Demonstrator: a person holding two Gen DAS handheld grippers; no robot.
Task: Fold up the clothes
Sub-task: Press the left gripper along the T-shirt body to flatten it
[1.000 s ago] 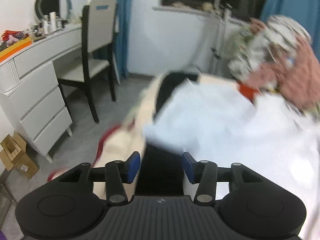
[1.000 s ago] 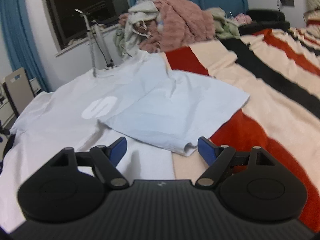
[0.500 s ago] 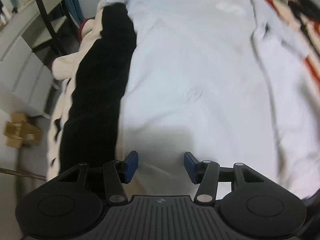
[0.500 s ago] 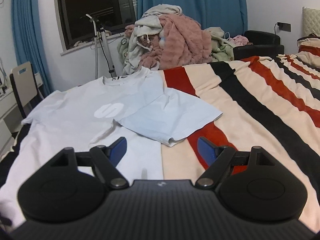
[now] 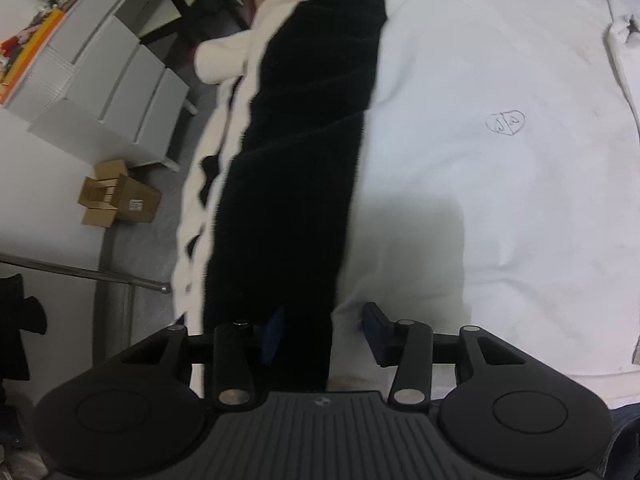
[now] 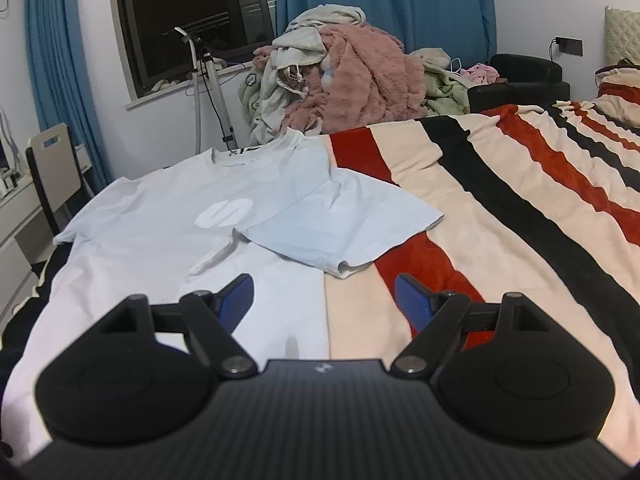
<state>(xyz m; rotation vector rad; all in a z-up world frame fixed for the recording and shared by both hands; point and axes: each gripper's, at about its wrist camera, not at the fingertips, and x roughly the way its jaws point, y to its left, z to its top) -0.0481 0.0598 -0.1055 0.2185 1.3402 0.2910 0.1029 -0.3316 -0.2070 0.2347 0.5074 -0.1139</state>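
Note:
A white T-shirt (image 6: pixel 160 232) lies spread front up on the striped bed blanket (image 6: pixel 500 208), collar away from me, with a white logo on the chest. Its right sleeve (image 6: pixel 344 228) is folded over toward the blanket. In the left wrist view the shirt (image 5: pixel 480 128) fills the right side, with a small drawn mark on it. My left gripper (image 5: pixel 324 332) is open and empty, low over the shirt's left bottom edge, where it meets a black stripe (image 5: pixel 296 160). My right gripper (image 6: pixel 324 300) is open and empty over the shirt's right bottom edge.
A heap of clothes and a pink fleece (image 6: pixel 360 76) sits at the far end of the bed. Left of the bed stand a grey drawer unit (image 5: pixel 104 80), a chair (image 6: pixel 48 168) and a cardboard box (image 5: pixel 120 200) on the floor. A metal stand (image 6: pixel 208 92) is by the window.
My left gripper swung from facing the room down over the shirt's left bottom edge. My right gripper pulled back and rose a little; the shirt looks farther away.

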